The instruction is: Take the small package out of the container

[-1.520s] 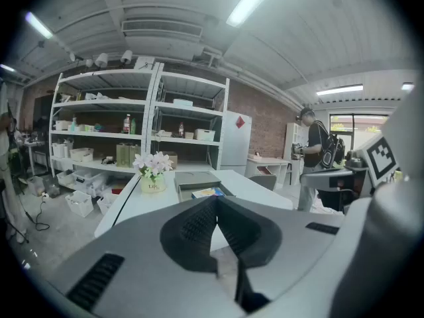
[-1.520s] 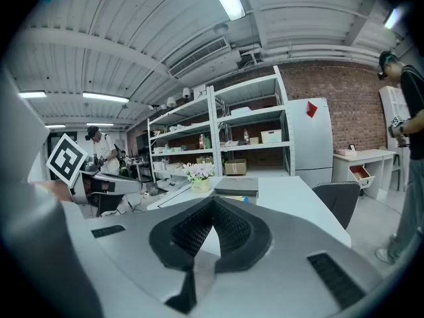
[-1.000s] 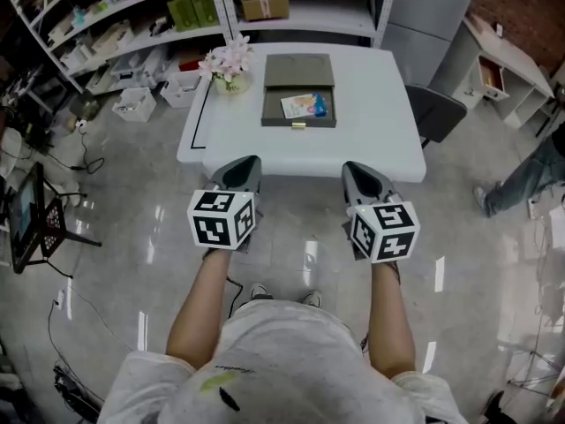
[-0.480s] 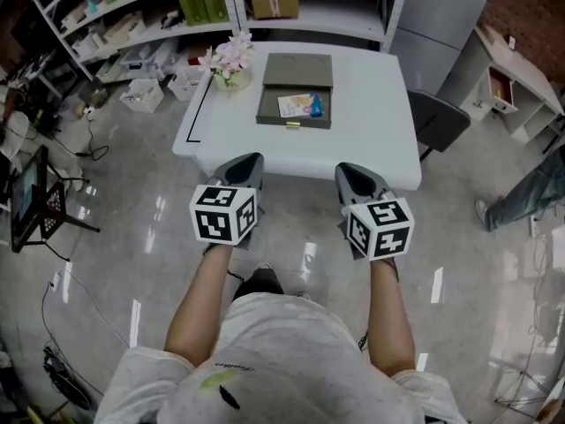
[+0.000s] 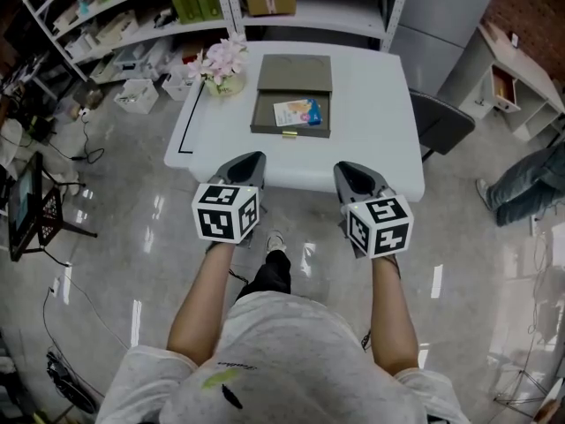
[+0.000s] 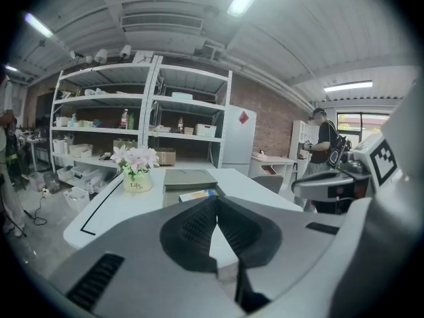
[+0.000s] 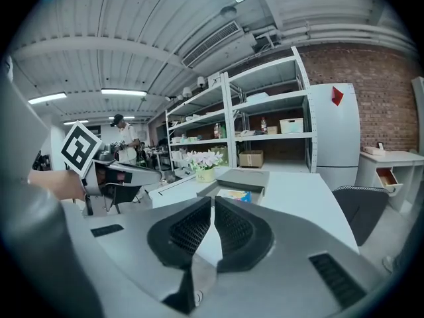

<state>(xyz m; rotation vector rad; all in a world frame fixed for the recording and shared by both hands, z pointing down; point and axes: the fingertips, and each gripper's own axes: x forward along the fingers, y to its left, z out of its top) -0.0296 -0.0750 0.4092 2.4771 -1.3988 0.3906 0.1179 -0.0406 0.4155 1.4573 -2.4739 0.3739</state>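
An olive-grey box (image 5: pixel 293 73) lies open on the white table (image 5: pixel 371 122), its lid folded back. The small package (image 5: pixel 297 112), pale with blue and orange print, lies in the box's tray. My left gripper (image 5: pixel 244 161) and right gripper (image 5: pixel 348 170) hover side by side at the table's near edge, short of the box. Both are shut with nothing between the jaws. In the left gripper view the package (image 6: pixel 197 195) shows just beyond the left gripper (image 6: pixel 215 201). In the right gripper view the package (image 7: pixel 235 195) lies ahead of the right gripper (image 7: pixel 212 201).
A pot of pink flowers (image 5: pixel 222 67) stands at the table's far left corner, beside a black line (image 5: pixel 186 120) on the tabletop. A dark chair (image 5: pixel 443 122) stands at the table's right. Shelving (image 5: pixel 132 16) runs behind. A person (image 5: pixel 530 184) stands at right.
I have stepped closer to the table: its near edge now lies under both gripper tips, and one leg shows beneath me. Both grippers stay shut and side by side.
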